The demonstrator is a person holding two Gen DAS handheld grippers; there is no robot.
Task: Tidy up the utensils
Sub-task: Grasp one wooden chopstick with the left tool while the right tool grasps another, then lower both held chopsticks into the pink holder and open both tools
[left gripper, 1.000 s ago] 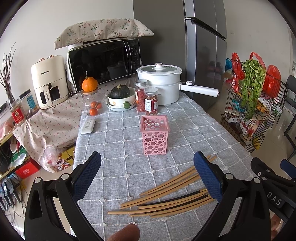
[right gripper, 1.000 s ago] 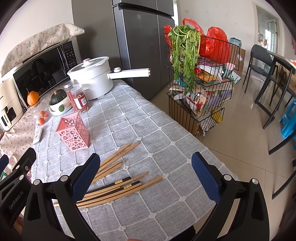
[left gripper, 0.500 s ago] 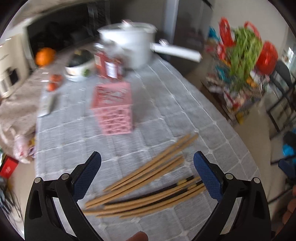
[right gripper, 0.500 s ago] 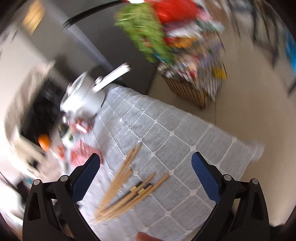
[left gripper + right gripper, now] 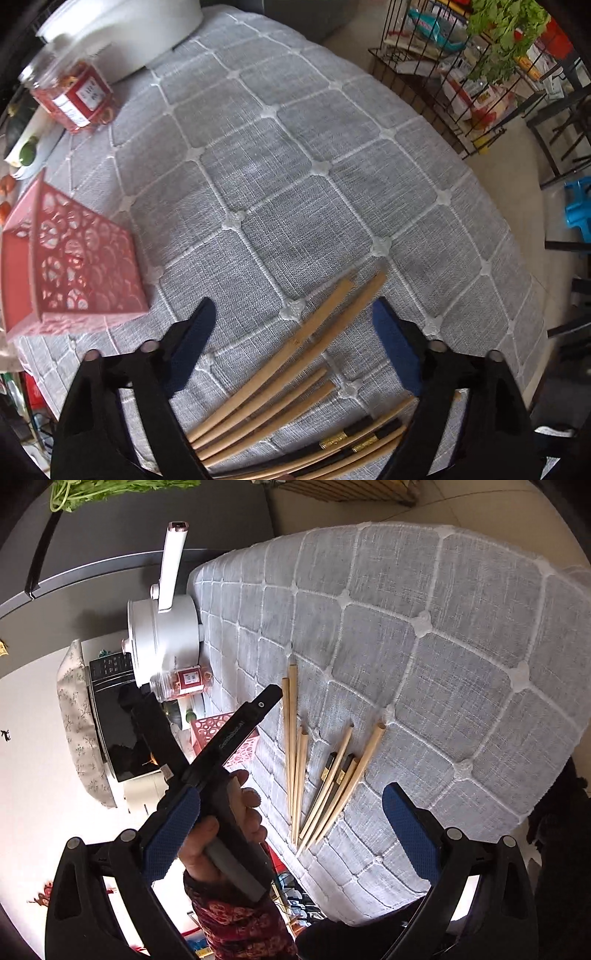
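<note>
basket contents hidden; chopsticks on tablecloth; both jaws released.

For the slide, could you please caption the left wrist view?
Open left gripper hovers over wooden chopsticks on grey checked tablecloth, pink perforated basket alongside.

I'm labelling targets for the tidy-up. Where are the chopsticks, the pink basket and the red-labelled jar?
chopsticks [image 5: 291, 363]: left wrist view, mid-shaft of a bamboo stick.
pink basket [image 5: 79, 258]: left wrist view, perforated side wall.
red-labelled jar [image 5: 75, 98]: left wrist view, its label.
</note>
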